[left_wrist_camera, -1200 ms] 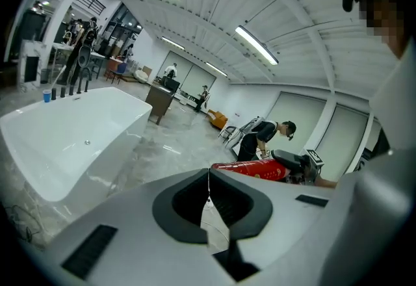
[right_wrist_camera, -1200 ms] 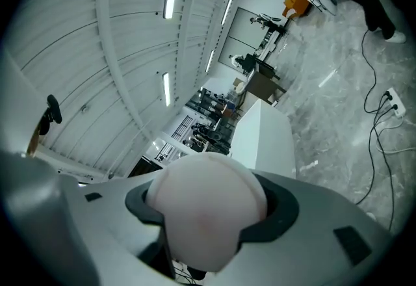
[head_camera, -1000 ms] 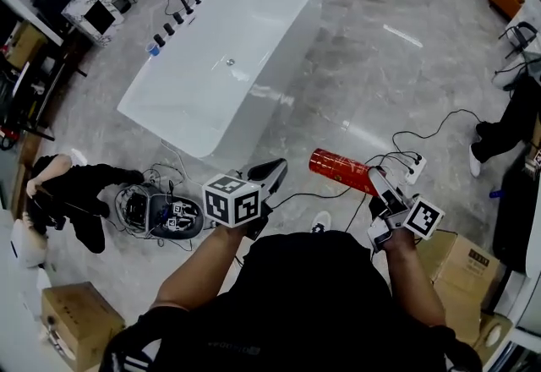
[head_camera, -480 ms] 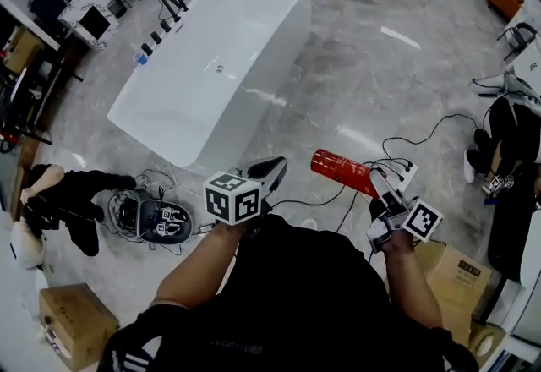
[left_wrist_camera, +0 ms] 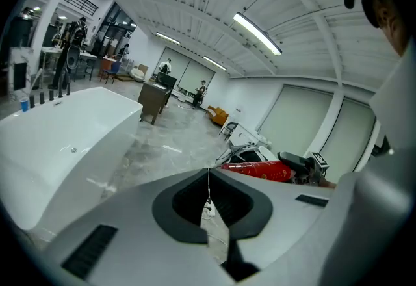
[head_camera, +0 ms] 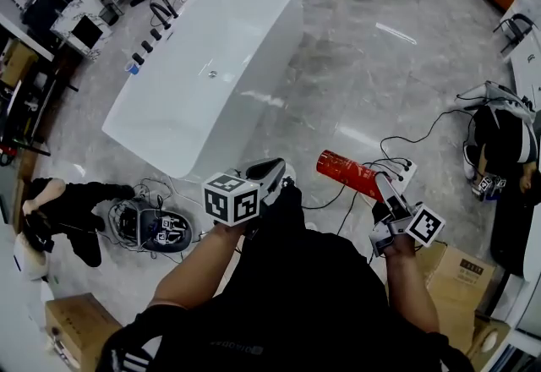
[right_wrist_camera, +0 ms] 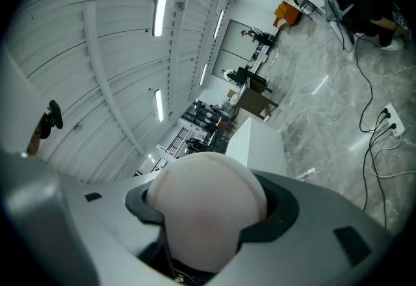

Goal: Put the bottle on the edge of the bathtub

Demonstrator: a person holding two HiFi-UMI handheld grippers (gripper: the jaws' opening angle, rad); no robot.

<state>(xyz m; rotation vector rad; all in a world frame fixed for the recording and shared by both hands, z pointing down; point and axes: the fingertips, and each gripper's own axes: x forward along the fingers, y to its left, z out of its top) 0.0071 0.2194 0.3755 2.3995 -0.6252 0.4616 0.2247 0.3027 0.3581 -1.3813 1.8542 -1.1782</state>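
Observation:
A red cylindrical bottle (head_camera: 348,173) lies level in the air over the marble floor, with my right gripper (head_camera: 382,184) shut on its near end. In the right gripper view the bottle's pale rounded end (right_wrist_camera: 207,203) fills the space between the jaws. My left gripper (head_camera: 272,167) is shut and holds nothing; its jaws meet in a thin line (left_wrist_camera: 208,177). The white bathtub (head_camera: 254,15) stands ahead and to the left, apart from both grippers. It also shows as the bathtub (left_wrist_camera: 97,116) at the left, with the red bottle (left_wrist_camera: 257,171) off to the right.
Black taps (head_camera: 161,13) and small bottles line the tub's far rim. Cables and a power strip (head_camera: 404,167) lie on the floor under the bottle. Dark gear (head_camera: 152,222) sits near the tub's end. Cardboard boxes (head_camera: 461,265) and a person (head_camera: 500,138) are at the right.
The view has shifted, so the bathtub sits slightly further left in the picture. Both grippers keep their pose, the right one still holding the red bottle. A shoe now shows below the left gripper.

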